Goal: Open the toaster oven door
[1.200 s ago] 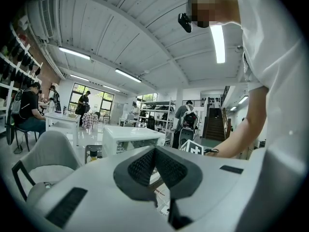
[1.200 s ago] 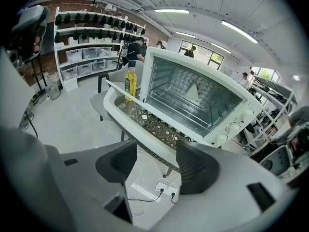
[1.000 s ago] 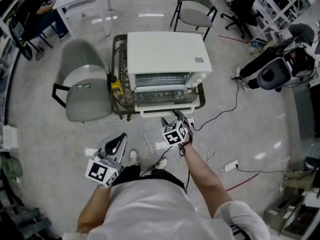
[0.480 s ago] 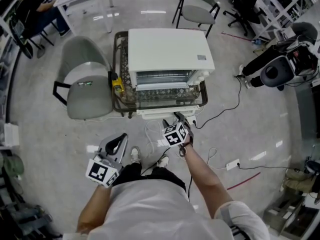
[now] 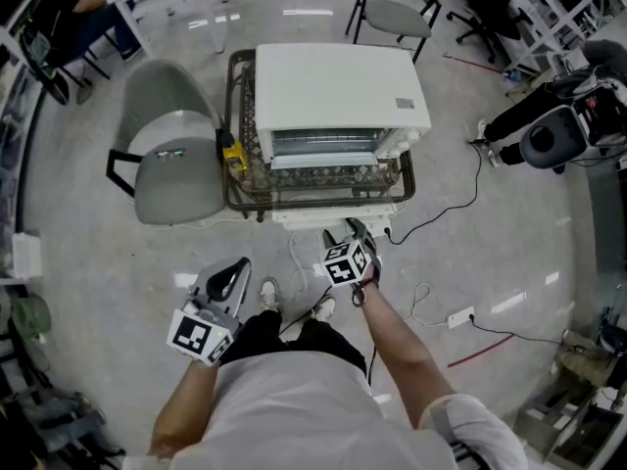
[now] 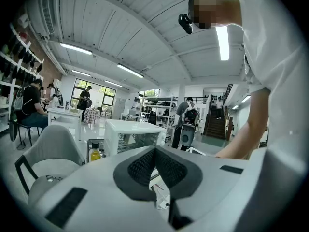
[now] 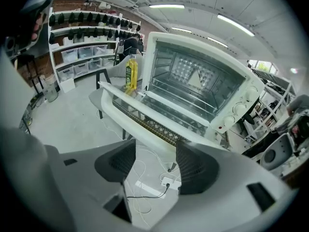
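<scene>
A lab-workshop: stocked shelves (image 7: 82, 42), office chairs (image 5: 176, 179).

Smooth white toaster oven (image 5: 338, 91) stands on glossy floor (image 5: 88, 297).

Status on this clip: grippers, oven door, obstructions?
Right gripper open, empty, facing the oven. Left gripper shut, held back. Oven door hanging open. Nothing in the way.

The white toaster oven (image 5: 338, 91) sat at upper centre, its door (image 5: 323, 176) folded down open; the right hand-held gripper (image 5: 351, 231) hovered just below it.
</scene>
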### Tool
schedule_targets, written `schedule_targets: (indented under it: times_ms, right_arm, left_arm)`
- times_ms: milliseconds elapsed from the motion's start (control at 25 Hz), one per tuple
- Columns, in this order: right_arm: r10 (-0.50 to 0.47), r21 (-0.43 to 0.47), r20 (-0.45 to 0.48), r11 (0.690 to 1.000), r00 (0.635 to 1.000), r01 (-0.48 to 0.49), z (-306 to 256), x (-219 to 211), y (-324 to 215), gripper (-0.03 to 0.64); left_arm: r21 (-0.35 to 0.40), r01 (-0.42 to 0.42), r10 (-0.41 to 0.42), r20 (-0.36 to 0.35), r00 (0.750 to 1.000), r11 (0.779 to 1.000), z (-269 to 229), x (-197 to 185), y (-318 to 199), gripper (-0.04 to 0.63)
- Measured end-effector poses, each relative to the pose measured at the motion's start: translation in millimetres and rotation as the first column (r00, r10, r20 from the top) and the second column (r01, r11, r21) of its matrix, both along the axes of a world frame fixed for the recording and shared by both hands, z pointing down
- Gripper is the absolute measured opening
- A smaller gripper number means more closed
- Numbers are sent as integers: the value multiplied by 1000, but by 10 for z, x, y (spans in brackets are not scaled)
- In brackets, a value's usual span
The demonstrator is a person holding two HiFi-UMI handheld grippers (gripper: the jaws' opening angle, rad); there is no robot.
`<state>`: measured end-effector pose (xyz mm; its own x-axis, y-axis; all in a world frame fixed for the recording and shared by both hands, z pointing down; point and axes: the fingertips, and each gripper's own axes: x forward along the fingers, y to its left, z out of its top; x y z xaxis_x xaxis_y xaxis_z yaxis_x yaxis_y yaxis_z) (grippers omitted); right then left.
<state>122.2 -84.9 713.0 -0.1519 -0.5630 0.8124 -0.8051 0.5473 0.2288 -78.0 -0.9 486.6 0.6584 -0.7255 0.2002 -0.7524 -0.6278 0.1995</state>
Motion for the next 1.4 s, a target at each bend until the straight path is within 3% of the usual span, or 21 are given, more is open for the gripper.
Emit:
schedule_targets:
  times_ms: [400, 680, 1400]
  right_arm:
    - [19, 6, 9, 1000, 1000, -19, 79, 8, 29, 273]
    - [104, 0, 43, 995, 994, -104, 106, 13, 26, 273]
    - [152, -41, 93, 988, 984, -149, 330, 59, 94, 273]
  left_arm:
    - [-9, 6, -6, -5, 1000, 1000, 19, -1, 21, 15]
    - [-26, 16, -16, 6, 1000, 1000, 62, -57, 48, 15]
    - [-48, 21, -20, 19, 1000, 999, 134, -108, 51, 15]
